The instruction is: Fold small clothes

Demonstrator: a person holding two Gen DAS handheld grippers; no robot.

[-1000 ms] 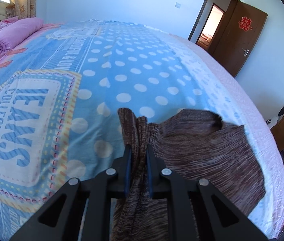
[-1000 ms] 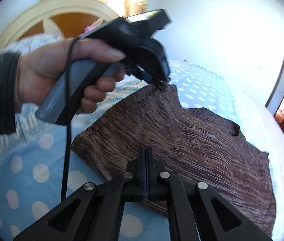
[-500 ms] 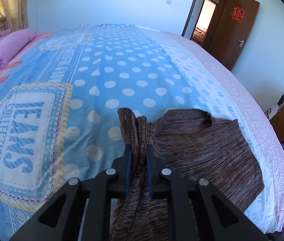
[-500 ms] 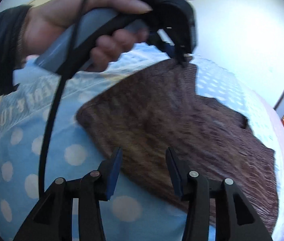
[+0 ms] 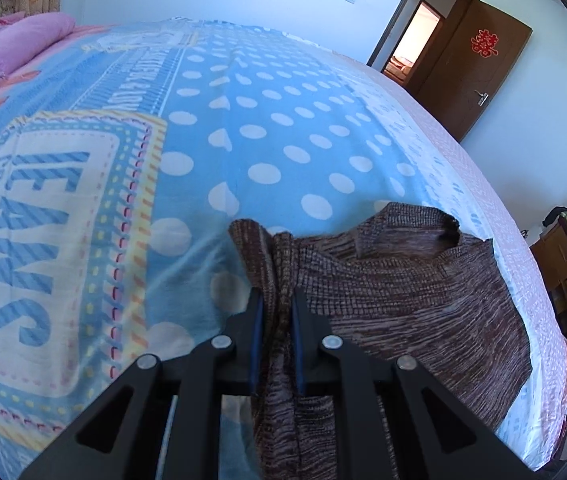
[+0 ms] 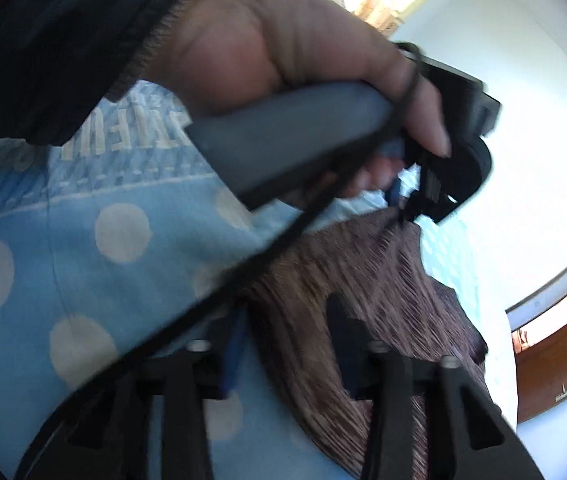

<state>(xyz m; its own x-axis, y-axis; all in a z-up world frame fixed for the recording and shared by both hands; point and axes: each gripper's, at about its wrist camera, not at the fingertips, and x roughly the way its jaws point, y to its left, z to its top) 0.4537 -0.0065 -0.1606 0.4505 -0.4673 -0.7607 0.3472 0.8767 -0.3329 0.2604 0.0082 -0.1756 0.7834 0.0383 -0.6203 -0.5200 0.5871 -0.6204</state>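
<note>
- Gripping a bunched edge of the brown knit garment (image 5: pixel 403 304), left gripper (image 5: pixel 276 312) has its fingers narrow and clamped on the fabric.
- Right gripper (image 6: pixel 283 344) fingers are closing around the garment's near edge; pads not yet pressing, view blurred.
- Garment lies on the bed (image 5: pixel 263 128), near its side edge.
- Step looks like securing a second corner; next, lift both and fold over.

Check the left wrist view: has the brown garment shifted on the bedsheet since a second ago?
Yes. The brown garment, pinched in the left claw, now sits lower and nearer the bedsheet's right edge; more polka dots show beyond it.
</note>
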